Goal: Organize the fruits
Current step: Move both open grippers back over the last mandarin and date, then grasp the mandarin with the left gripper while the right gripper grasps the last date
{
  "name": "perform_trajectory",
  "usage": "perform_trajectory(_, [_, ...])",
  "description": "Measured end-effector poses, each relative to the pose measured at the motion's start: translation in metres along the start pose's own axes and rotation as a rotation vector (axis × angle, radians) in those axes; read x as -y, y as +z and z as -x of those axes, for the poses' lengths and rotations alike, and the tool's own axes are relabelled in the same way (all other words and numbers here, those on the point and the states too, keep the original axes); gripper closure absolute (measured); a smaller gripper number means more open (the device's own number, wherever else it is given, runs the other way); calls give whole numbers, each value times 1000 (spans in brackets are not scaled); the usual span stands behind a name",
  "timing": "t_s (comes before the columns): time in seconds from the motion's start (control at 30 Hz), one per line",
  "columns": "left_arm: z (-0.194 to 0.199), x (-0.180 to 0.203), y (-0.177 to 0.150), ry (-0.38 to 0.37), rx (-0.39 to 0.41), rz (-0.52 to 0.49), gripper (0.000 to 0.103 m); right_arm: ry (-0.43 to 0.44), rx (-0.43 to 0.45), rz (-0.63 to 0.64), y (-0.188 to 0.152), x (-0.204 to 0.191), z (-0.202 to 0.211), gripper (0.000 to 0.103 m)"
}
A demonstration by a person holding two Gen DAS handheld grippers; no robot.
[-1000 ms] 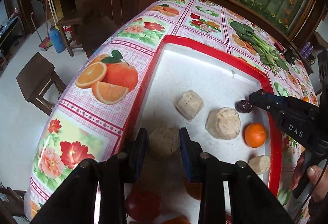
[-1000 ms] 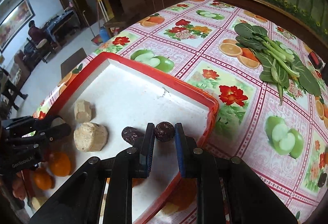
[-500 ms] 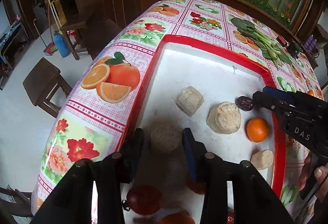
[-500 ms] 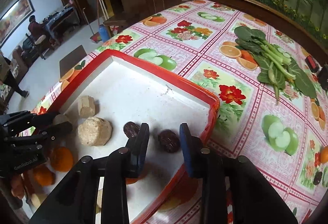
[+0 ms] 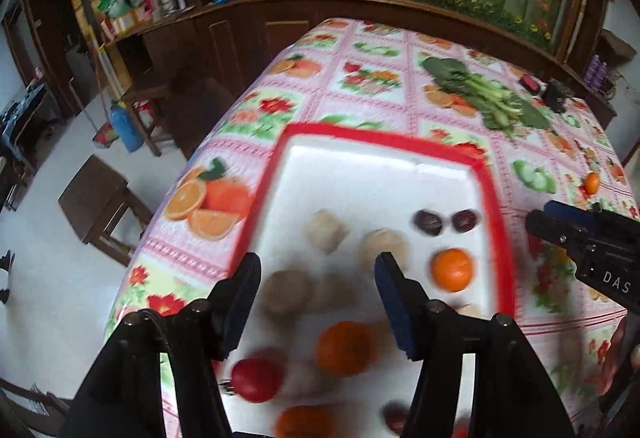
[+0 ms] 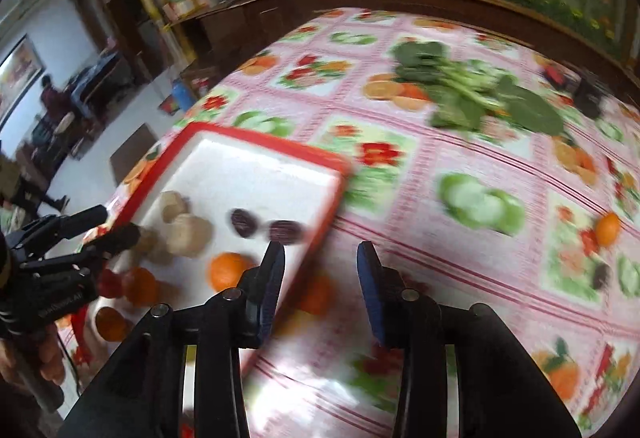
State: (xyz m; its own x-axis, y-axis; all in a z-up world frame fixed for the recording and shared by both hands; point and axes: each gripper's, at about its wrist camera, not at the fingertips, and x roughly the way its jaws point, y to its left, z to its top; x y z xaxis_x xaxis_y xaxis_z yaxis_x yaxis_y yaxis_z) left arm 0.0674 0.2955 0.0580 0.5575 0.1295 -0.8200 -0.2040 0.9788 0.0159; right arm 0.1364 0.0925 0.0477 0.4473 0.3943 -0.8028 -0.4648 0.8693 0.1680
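fruits point(image 5: 452, 269) blurred on red-rimmed tray point(image 5: 490, 173)

My fingers point(image 5: 244, 302) are matt black plastic with blue pads. Below them lies a glossy, printed vinyl tablecloth point(image 5: 360, 77) and a smooth red-rimmed tray point(image 5: 384, 135); polished dark wood cabinets point(image 5: 240, 33) fill the upper frame.

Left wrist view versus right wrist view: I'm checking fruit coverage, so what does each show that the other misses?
Only the left wrist view shows the red tomato and the tray's near end clearly. Only the right wrist view shows the dark date loose on the tablecloth. Both show the red-rimmed tray, its two dark dates, the loose orange off the tray, and the greens.
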Motion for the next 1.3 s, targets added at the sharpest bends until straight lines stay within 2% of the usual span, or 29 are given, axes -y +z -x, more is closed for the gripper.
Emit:
perform_trajectory(0.03, [2,7,3,-11,5,-11,41,-18,9,-17,-3,9,5,63])
perform_trajectory(0.1, [4,25,8,-42,10,-36,41,-78,31,-61,-11,38,18,51])
perform_trajectory(0.27, [5,78,17,-106,-7,-105,40,-218,67,-150,-34,117,45,50])
perform_trajectory(0.37, [5,108,17,-123,-22,-125,40,-227,65,-181,-46,161,51,50])
perform_trajectory(0.43, [4,127,17,-144,-39,-131,40,-246,34,-150,-49,178,45,50])
perform_trajectory(0.57, [2,159,17,-150,-52,-162,40,-262,-21,-94,-48,191,26,50])
perform_trajectory(0.73, [4,187,19,-156,-56,-192,40,-224,-6,-90,-47,204,19,51])
perform_trajectory(0.87, [3,211,26,-156,-48,-228,40,-206,20,-143,-46,219,23,81])
perform_trajectory(0.9, [2,219,29,-153,-43,-239,40,-203,20,-143,-45,221,24,85])
perform_trajectory(1.0, [-4,247,37,-159,-40,-278,40,-232,15,-89,-48,219,27,85])
perform_trajectory(1.07, [-8,269,42,-176,-33,-307,40,-213,24,-88,-53,221,34,85])
perform_trajectory(1.3, [-26,352,55,-294,-28,-358,40,-186,24,-97,-77,241,64,84])
